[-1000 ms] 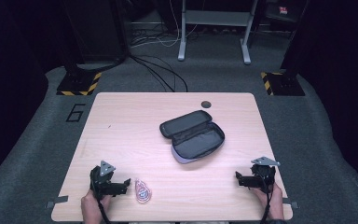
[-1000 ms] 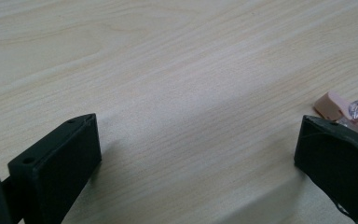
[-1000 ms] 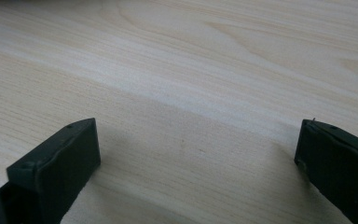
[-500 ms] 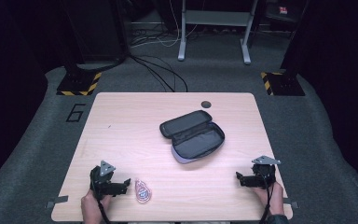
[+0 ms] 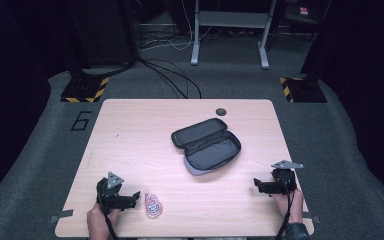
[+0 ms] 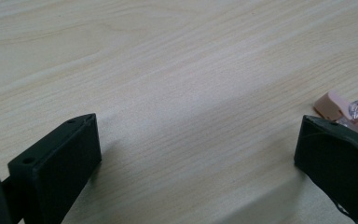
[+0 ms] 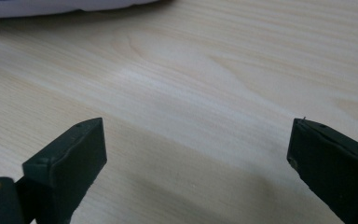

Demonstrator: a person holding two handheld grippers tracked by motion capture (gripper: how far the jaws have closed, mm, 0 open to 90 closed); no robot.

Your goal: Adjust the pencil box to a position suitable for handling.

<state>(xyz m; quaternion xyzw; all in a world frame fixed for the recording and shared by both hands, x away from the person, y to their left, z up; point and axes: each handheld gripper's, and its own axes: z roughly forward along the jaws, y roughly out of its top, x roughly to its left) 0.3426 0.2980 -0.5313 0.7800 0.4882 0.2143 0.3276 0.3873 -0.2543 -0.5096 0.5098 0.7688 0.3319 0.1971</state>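
An open dark zip case lies in the middle of the wooden table, lid flipped back. A small pink and clear packet lies near the front edge. My left gripper rests just left of that packet, open, jaws wide apart with bare wood between them. In the left gripper view the packet peeks out beyond the right jaw. My right gripper sits at the front right, open and empty, pointing left. The case's pale edge shows at the top of the right gripper view.
A small dark round spot marks the table's far edge. Beyond the table lie cables, a metal stand's legs and yellow-black striped bases on grey carpet. A "6" is marked on the floor at the left.
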